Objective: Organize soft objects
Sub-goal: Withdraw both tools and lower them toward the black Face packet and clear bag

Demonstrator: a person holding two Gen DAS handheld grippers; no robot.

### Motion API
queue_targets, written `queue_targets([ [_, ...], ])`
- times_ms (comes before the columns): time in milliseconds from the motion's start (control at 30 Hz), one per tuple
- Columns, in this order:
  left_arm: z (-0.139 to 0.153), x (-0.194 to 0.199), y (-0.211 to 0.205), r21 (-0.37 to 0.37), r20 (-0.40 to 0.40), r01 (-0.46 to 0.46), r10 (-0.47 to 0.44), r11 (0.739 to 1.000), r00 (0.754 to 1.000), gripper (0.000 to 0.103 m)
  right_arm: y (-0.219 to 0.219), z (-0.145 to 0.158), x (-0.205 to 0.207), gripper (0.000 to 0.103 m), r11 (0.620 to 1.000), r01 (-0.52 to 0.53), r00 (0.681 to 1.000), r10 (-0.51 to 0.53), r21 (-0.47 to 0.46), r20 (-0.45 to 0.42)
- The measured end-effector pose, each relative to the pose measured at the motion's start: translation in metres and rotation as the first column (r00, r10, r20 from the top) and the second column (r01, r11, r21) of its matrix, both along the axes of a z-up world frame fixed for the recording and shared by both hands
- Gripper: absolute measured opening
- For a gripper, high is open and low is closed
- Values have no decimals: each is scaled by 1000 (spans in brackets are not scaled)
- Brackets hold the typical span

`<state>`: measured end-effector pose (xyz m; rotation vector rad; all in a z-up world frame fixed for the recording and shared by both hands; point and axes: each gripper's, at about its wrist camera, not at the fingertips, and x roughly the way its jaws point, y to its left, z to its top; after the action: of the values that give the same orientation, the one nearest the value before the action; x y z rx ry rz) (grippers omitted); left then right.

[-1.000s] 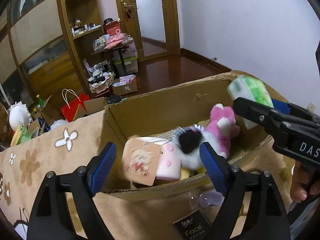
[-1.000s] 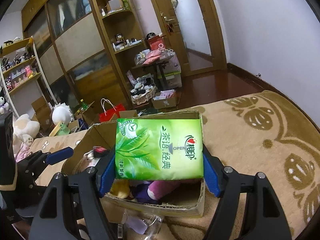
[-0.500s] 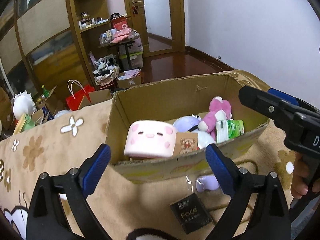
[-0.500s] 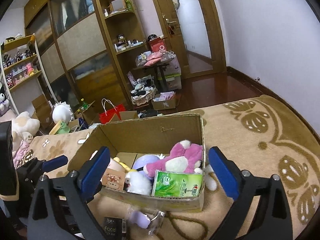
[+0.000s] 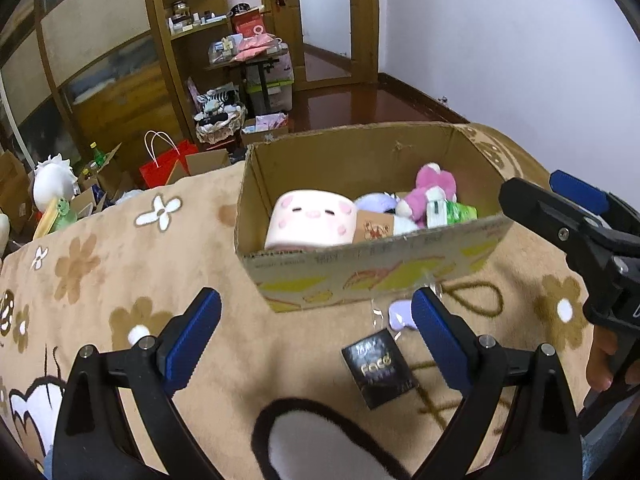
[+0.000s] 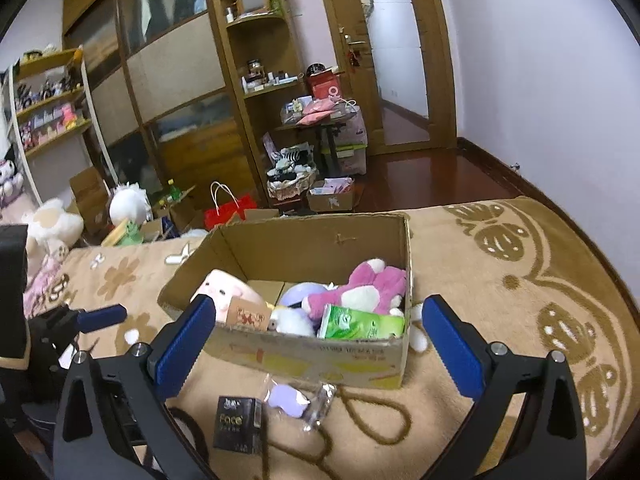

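On the beige blanket with brown flower patterns stands an open cardboard box, and the soft things lie inside it. At the left end of the box is a pink pig plush with closed eyes, and a brown paper tag leans against it. In the middle I see a pale purple plush and a small white fluffy toy. At the right end lies a pink and white plush, and just in front of it a green tissue pack rests against the near wall of the box. Outside the box, just beside its near wall, a small purple item in a clear plastic wrapper lies on the blanket, and next to it is a black packet with the word "Face". The left gripper hovers in front of the box with its blue-padded fingers spread wide and nothing between them. The right gripper is also near the box, above the two small items, and its fingers stand wide apart and hold nothing. In the left view the right gripper appears at the right edge, with a hand on its handle.
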<state>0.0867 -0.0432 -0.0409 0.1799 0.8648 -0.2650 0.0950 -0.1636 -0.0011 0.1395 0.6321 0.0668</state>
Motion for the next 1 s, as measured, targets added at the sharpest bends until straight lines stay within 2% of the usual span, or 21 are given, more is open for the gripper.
queue_targets([
  [167,-4,-6,-3,-2,-41,13,-13,1000,999,95,4,0,-8,103,1000,-2,1000,2,-16,-16],
  [367,-18,-3,-7,19,-81,21,-20,1000,997,95,1,-11,-8,103,1000,14,998,-14,6,-64],
  [500,-25,4,-5,-11,-111,11,-12,1000,994,95,-1,-25,-4,103,1000,20,994,-18,19,-108],
  [667,-37,13,2,-89,-199,-4,-14,996,980,95,-2,-37,1,103,1000,21,989,-18,21,-145],
  [1000,-62,22,-7,-106,-295,-5,-27,994,955,95,-2,-55,9,103,999,26,981,-19,32,-195],
])
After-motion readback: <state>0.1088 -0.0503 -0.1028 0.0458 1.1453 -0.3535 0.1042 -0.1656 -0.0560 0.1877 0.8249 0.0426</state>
